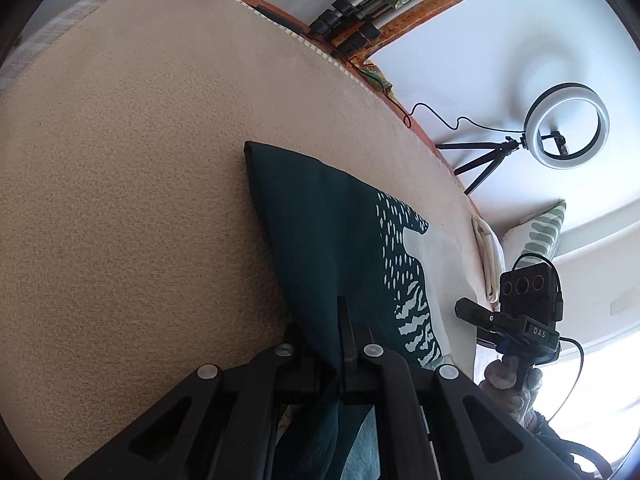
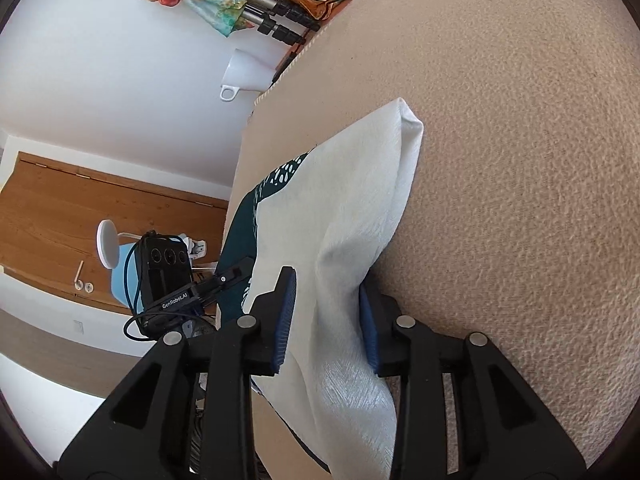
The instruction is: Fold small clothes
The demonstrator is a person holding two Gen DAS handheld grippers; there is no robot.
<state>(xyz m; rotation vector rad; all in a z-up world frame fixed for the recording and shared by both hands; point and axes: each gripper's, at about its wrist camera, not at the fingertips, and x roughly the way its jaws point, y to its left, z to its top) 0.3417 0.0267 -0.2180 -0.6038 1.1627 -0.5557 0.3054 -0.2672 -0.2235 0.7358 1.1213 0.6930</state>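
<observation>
A small garment, dark teal (image 1: 320,216) with a white patterned part (image 2: 352,208), lies folded on a beige textured surface (image 1: 120,160). My left gripper (image 1: 334,320) is shut on the teal edge of the garment, with cloth hanging down between the fingers. My right gripper (image 2: 326,292) holds the white part between its blue pads (image 2: 286,312); the jaws stand a little apart with bunched cloth between them. Each gripper shows in the other's view, the right one (image 1: 520,312) and the left one (image 2: 176,276).
The beige surface (image 2: 520,160) ends at an orange-trimmed edge (image 1: 280,12). A ring light on a tripod (image 1: 564,128), tripod legs (image 1: 352,12) and a coloured cloth (image 2: 208,4) stand beyond it. A wooden door (image 2: 60,208) and a white jug (image 2: 244,72) are in the right wrist view.
</observation>
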